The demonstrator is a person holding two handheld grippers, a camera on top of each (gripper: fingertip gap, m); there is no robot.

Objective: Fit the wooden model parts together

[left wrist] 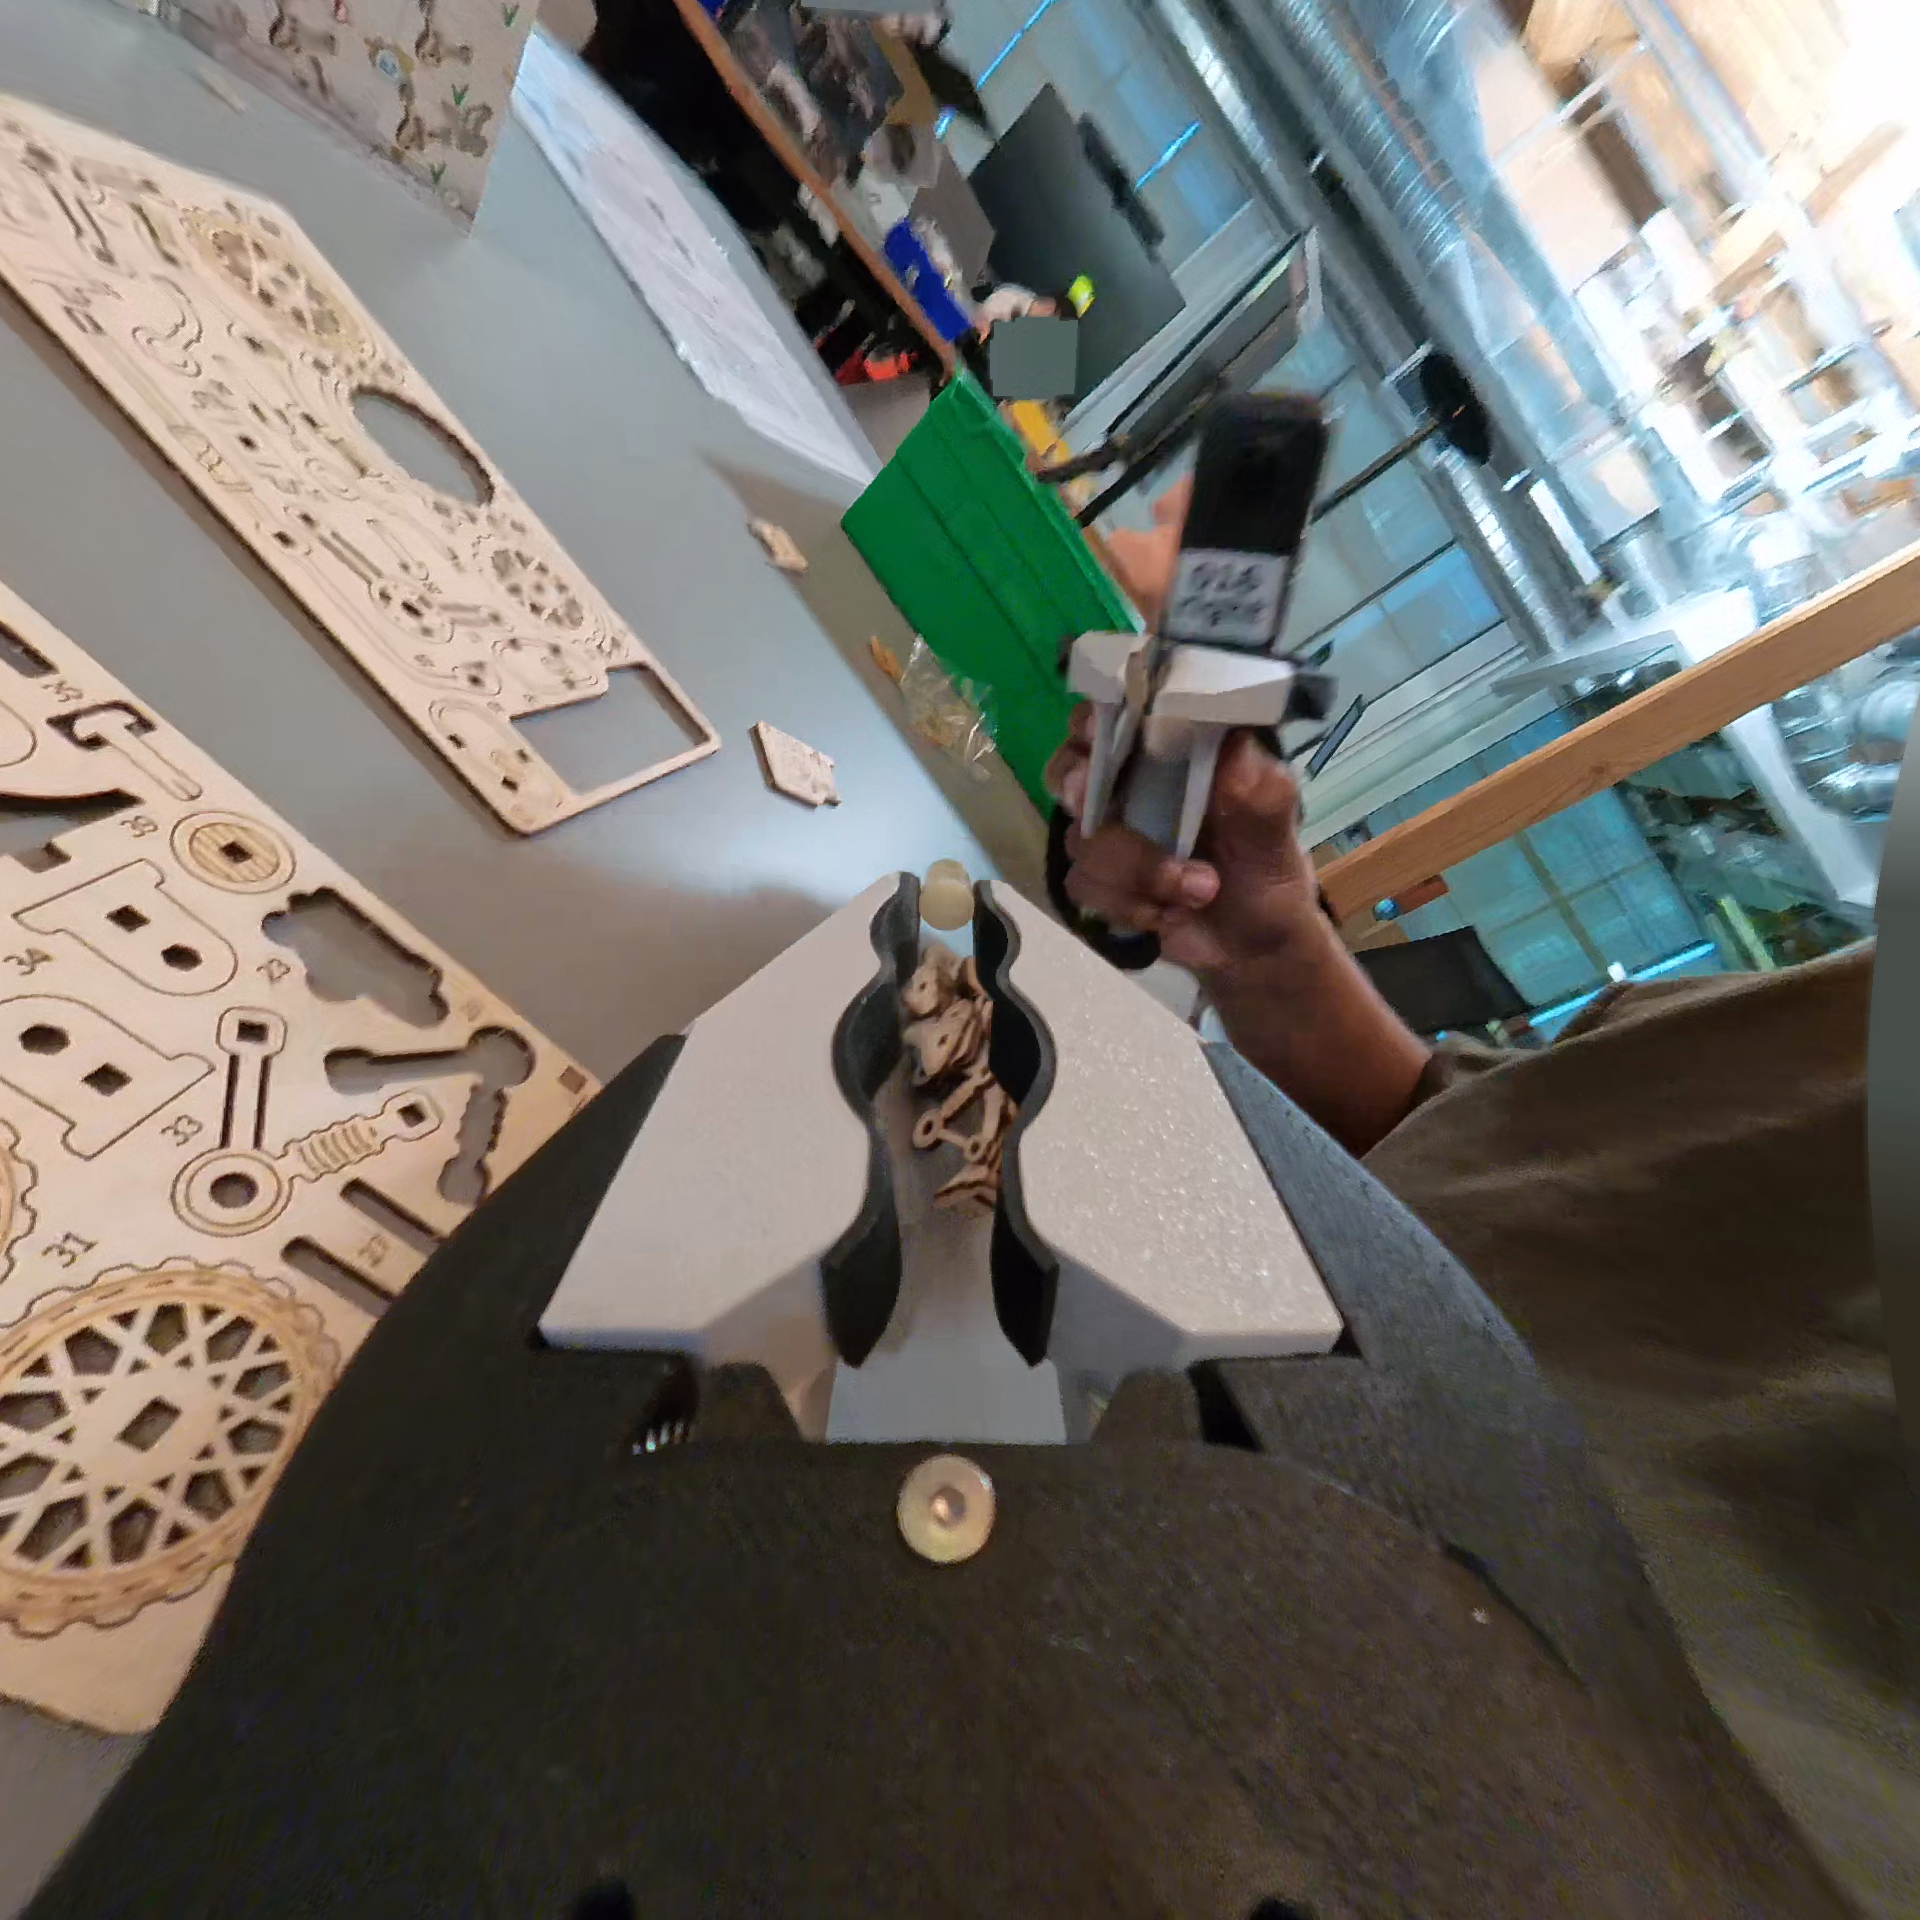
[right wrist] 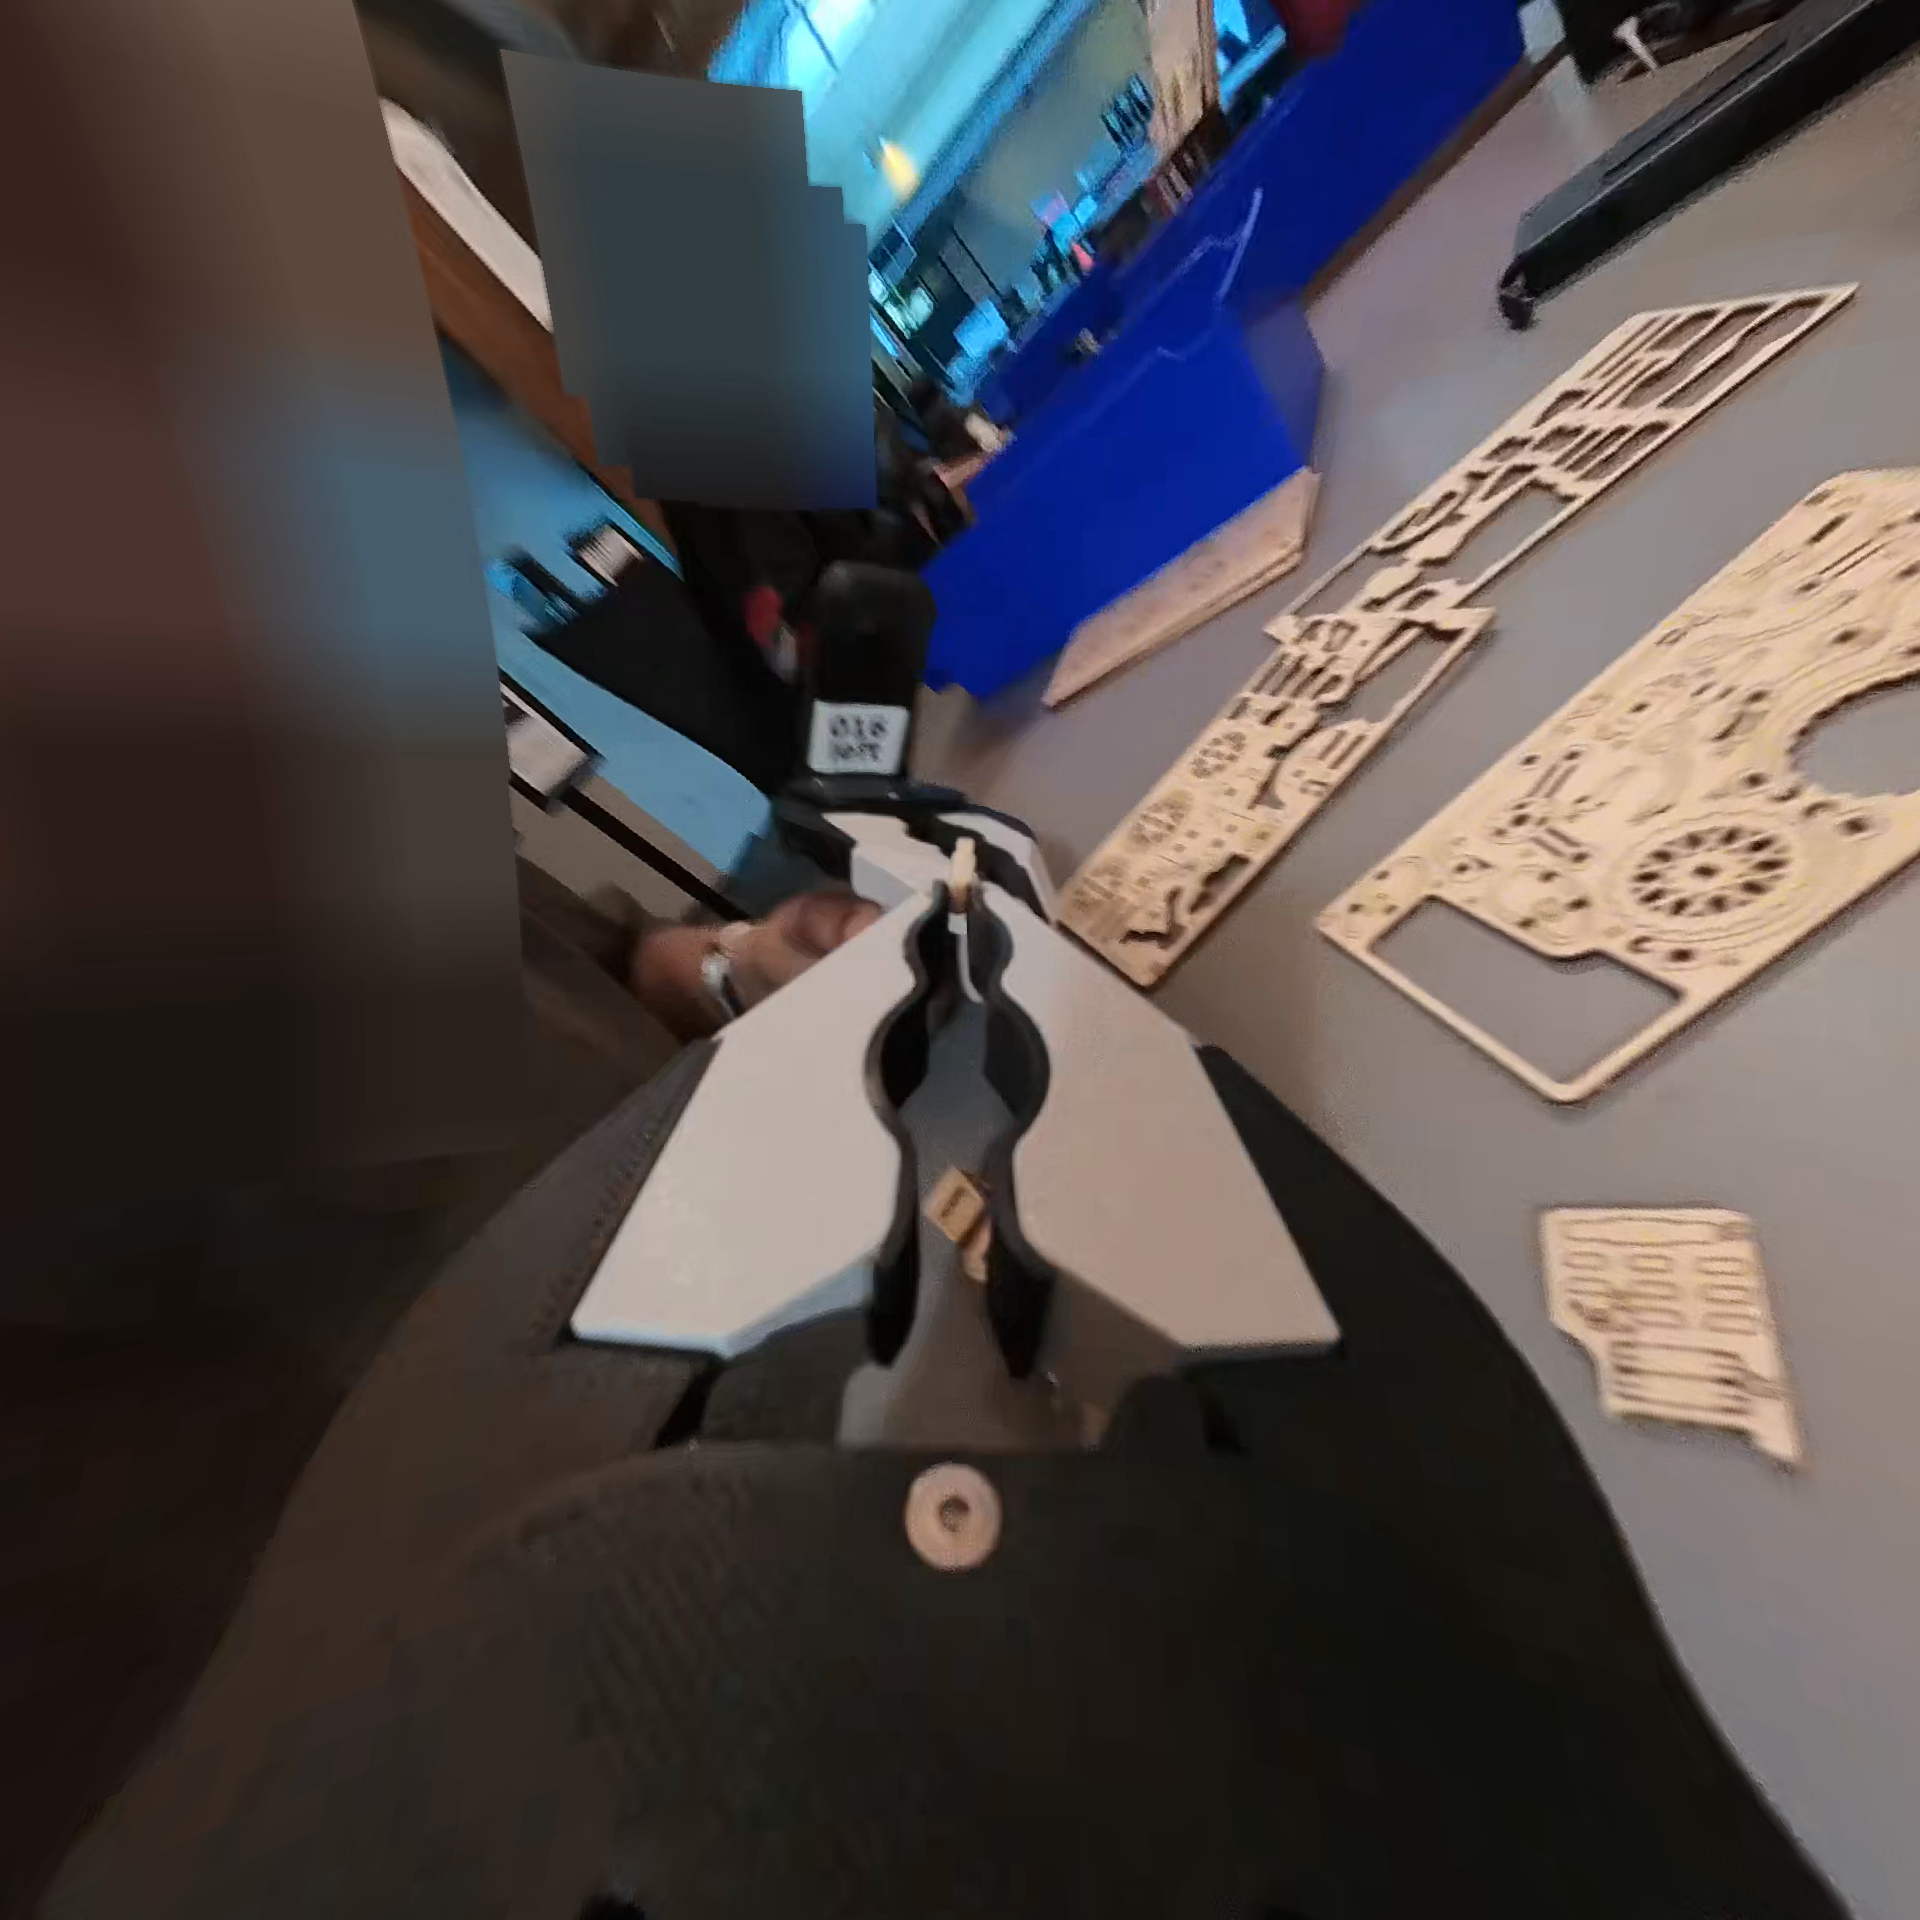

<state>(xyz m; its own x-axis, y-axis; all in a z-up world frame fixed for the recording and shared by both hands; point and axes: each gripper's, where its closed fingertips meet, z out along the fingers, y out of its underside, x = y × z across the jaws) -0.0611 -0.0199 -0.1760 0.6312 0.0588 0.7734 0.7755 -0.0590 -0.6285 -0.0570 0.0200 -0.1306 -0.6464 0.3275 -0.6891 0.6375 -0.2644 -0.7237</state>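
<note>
My left gripper (left wrist: 948, 902) is shut on a small pale round wooden peg (left wrist: 948, 896) pinched at its tips. Below, through the gap between its fingers, a pile of small loose wooden parts (left wrist: 956, 1081) lies on the grey table (left wrist: 623, 499). My right gripper (right wrist: 961, 902) is shut on a thin pale wooden part (right wrist: 964, 878) that sticks out past its tips. A small wooden block (right wrist: 954, 1210) shows lower in its finger gap; I cannot tell whether it is held. The two grippers face each other closely. The right gripper (left wrist: 1143, 821) is held in a hand above the table edge.
Laser-cut wooden sheets lie on the table (left wrist: 312, 416) (left wrist: 156, 1143) (right wrist: 1662, 810) (right wrist: 1299, 748). Small cut panels (left wrist: 795, 762) (right wrist: 1673, 1340) lie loose. A green bin (left wrist: 966, 582) and a plastic bag (left wrist: 940, 696) sit near the edge; a blue bin (right wrist: 1122, 499) stands behind. My right fingertips sit around 7 cm from my left ones.
</note>
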